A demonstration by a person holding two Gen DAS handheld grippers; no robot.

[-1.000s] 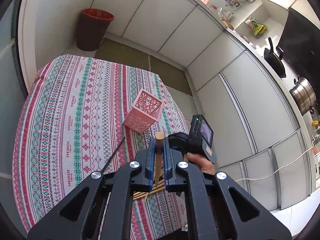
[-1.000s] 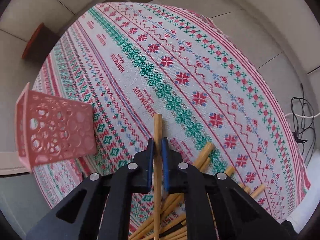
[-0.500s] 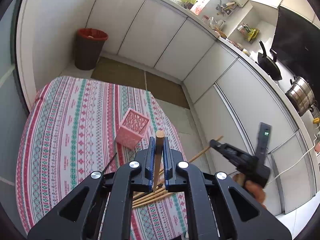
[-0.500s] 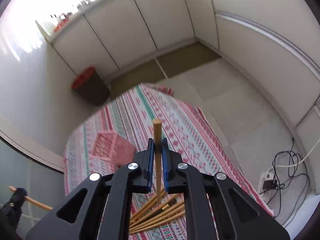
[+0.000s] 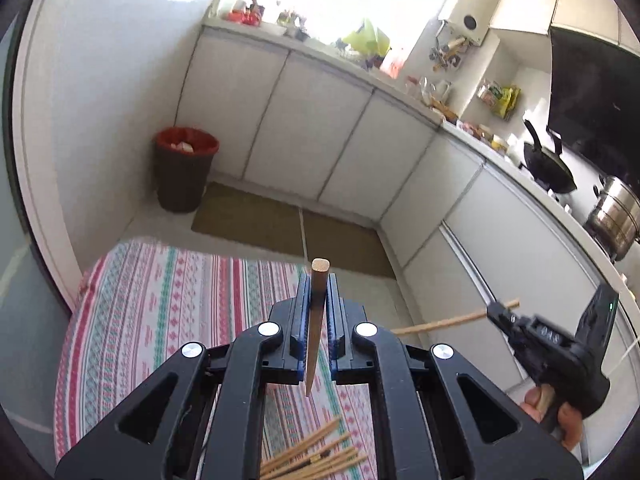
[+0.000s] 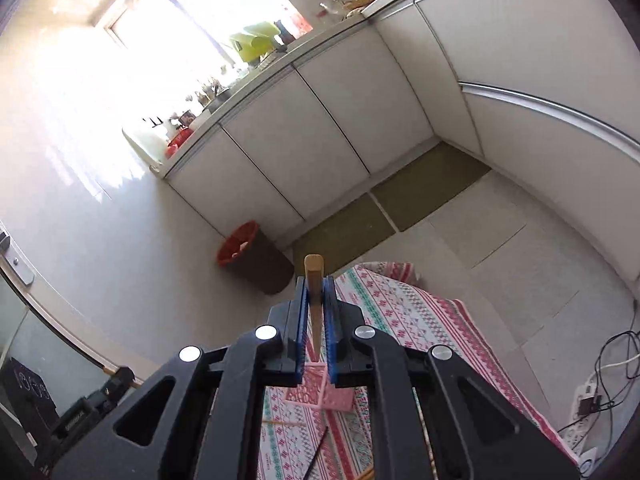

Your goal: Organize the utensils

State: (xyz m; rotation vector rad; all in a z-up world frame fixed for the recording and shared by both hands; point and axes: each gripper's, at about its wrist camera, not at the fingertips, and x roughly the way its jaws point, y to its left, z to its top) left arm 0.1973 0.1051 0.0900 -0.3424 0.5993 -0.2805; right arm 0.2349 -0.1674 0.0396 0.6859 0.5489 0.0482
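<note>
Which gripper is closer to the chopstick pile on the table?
Left, probably. The left gripper hangs directly over the chopstick pile; the right gripper is off to its side, past the table's edge, each holding one chopstick.

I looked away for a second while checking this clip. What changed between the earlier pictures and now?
Both grippers rose away from the patterned tablecloth: the left gripper and the right gripper each lifted a wooden chopstick clear, and the views tipped up toward the white cabinets. Unchanged: both stay clamped, the loose chopsticks and pink perforated holder remain on the cloth.
</note>
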